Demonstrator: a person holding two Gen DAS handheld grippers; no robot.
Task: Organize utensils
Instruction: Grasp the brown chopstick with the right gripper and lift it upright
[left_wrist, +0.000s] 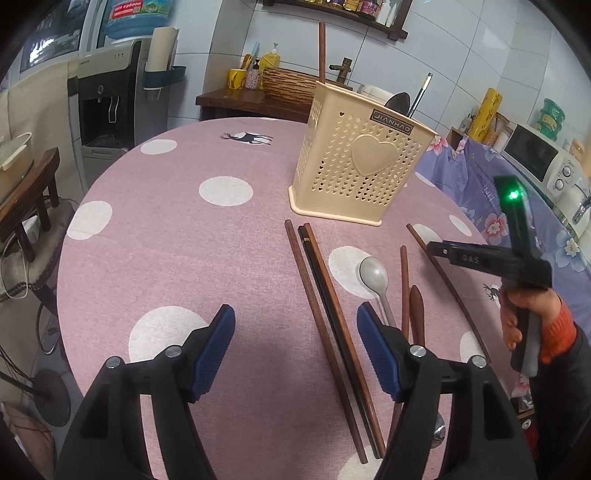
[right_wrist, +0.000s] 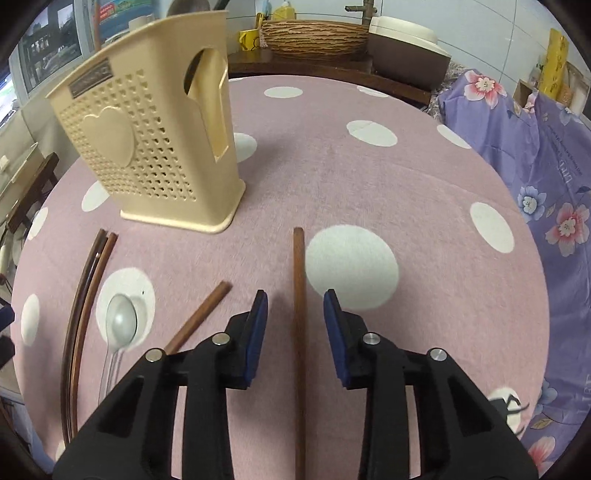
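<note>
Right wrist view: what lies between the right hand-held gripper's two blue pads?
A single brown chopstick lies lengthwise on the tablecloth between the right hand-held gripper pads, which stand apart, not touching it.

**Utensil count**

One cream perforated plastic holder (left_wrist: 360, 162) stands on the surface. Lying flat: five brown wooden chopsticks (left_wrist: 321, 291), one black chopstick (left_wrist: 332, 295), one grey metal spoon (left_wrist: 375, 277), one dark wooden spoon (left_wrist: 416, 310).

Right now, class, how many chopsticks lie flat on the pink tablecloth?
5 chopsticks: a bundle of three before the holder, one just right of the spoon, one between the open right gripper fingers. Others may hide beneath the grippers.
</note>
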